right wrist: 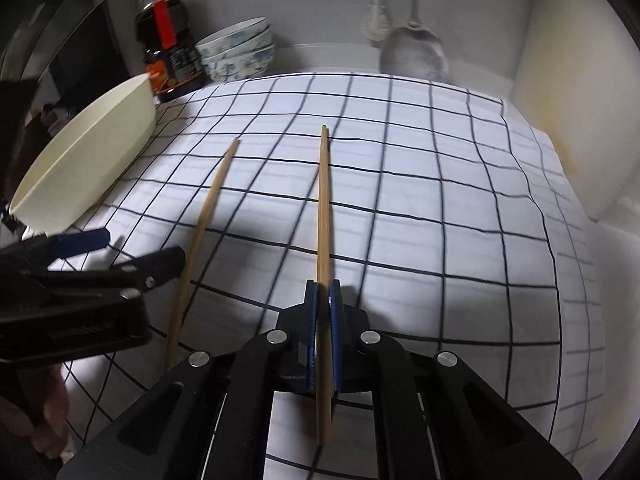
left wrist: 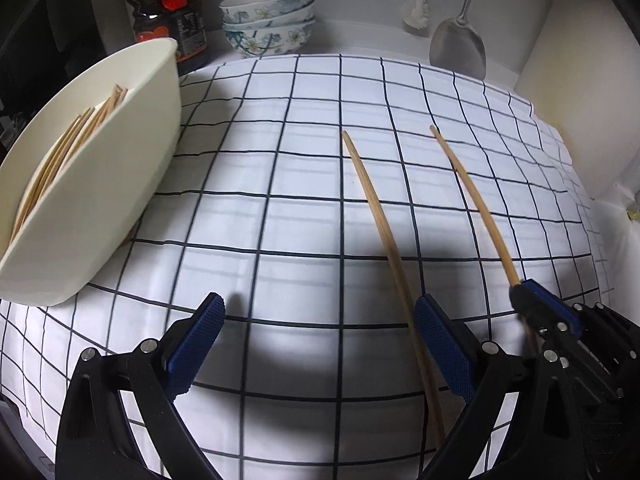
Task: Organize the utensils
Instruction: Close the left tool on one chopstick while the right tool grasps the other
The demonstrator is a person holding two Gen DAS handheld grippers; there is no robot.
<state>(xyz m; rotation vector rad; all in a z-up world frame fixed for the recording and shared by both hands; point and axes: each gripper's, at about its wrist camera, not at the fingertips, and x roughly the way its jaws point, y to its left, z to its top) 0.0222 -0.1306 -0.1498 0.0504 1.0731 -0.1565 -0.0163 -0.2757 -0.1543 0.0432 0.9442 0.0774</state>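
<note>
1. Wooden chopstick (right wrist: 323,208) is sitting clamped between the pads of our right gripper (right wrist: 323,300), its jaws closed tight on it, pointing toward the far wall.
2. We are holding the left gripper (left wrist: 320,320) wide open and empty above the checked cloth (left wrist: 280,160).
3. A second chopstick (left wrist: 384,232) is lying on the cloth just left of the held one.
4. At the left, a cream tub (left wrist: 120,168) is holding more chopsticks (left wrist: 68,148).
</note>
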